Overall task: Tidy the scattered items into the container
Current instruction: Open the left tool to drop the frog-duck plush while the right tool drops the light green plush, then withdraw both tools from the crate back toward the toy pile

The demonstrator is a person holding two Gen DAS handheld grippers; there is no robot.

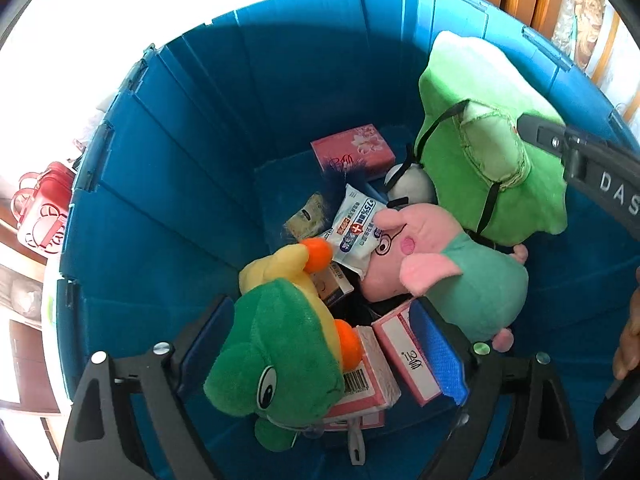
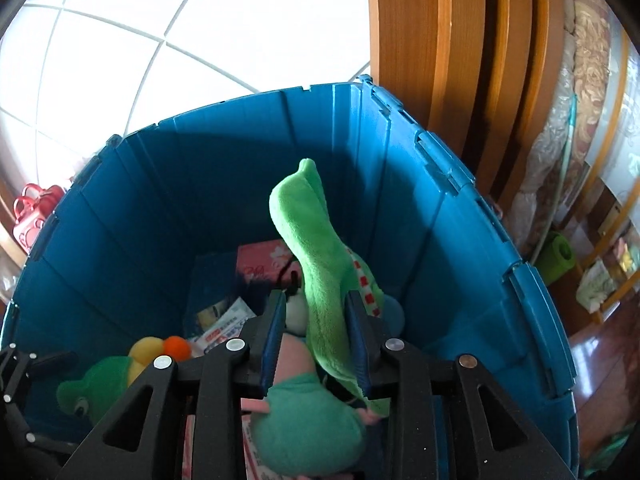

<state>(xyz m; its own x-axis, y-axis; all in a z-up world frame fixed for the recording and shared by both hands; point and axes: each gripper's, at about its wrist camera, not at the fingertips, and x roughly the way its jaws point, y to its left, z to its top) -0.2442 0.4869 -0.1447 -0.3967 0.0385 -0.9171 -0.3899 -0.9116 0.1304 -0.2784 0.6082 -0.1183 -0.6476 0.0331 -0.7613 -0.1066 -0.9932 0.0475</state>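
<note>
Both grippers are reaching down into the deep blue plastic crate (image 1: pixel 168 184), where items are dropped. The left gripper (image 1: pixel 320 344) is standing spread wide around the green-and-yellow plush frog (image 1: pixel 280 360), which is lying on pink boxes (image 1: pixel 380 364) by the crate's near wall, apparently released. The right gripper (image 2: pixel 316 344) is standing partly apart, the floppy light-green plush (image 2: pixel 316 248) hanging between its blue pads (image 2: pixel 272 340); I cannot tell if they are gripping it.

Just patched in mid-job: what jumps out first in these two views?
A deep blue bin fills both views, its floor heaped with soft toys and small boxes. Nearest the left gripper lies a green frog plush with orange feet, a pink pig plush beside it. The right gripper straddles a light green plush standing against the right wall.
</note>
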